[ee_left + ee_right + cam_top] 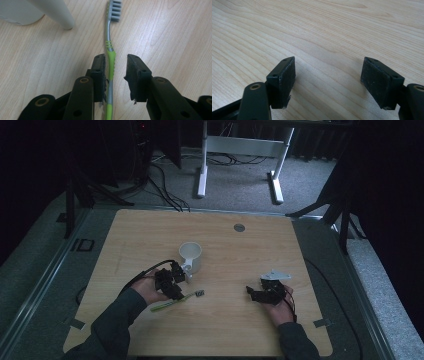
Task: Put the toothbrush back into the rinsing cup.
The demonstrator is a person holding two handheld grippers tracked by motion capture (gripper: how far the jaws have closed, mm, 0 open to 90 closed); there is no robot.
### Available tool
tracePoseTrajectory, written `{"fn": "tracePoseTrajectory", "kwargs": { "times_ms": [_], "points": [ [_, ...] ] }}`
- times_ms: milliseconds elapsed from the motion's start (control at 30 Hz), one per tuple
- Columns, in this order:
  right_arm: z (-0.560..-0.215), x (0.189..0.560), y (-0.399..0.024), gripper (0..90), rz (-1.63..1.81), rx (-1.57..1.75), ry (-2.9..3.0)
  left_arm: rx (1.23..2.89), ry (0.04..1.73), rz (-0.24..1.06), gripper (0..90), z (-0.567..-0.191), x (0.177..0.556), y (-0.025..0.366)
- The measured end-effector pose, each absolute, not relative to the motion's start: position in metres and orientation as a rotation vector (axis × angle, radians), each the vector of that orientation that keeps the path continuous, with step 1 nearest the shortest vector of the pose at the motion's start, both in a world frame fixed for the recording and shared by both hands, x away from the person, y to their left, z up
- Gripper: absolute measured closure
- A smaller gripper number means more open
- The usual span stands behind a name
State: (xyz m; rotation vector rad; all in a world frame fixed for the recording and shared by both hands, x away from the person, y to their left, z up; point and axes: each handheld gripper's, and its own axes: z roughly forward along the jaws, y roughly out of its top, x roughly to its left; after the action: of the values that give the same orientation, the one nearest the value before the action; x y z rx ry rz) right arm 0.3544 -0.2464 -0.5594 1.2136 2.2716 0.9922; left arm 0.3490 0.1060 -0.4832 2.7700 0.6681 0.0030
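Left gripper (115, 67) straddles a green toothbrush (110, 62), jaws apart (possibly touching one side). Right gripper (328, 75) gapes over the bare table (324, 30).

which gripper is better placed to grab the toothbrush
Left. The left gripper already straddles the toothbrush handle, jaws open on either side of it, so closing would likely take it. The right gripper is open over bare table, well off to the side.
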Motion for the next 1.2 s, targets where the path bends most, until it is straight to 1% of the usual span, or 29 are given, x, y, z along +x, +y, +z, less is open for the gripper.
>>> {"fn": "tracePoseTrajectory", "kwargs": {
  "times_ms": [433, 1200],
  "points": [
    [-0.559, 0.354, -0.246, 27.5, 0.992, 1.214, 2.272, 2.829, 0.726, -0.043, 70.4, -0.493, 0.353, 0.103],
    [-0.559, 0.354, -0.246, 27.5, 0.993, 1.213, 2.272, 2.918, 0.711, -0.046, 73.3, -0.505, 0.355, 0.088]
  ]
}}
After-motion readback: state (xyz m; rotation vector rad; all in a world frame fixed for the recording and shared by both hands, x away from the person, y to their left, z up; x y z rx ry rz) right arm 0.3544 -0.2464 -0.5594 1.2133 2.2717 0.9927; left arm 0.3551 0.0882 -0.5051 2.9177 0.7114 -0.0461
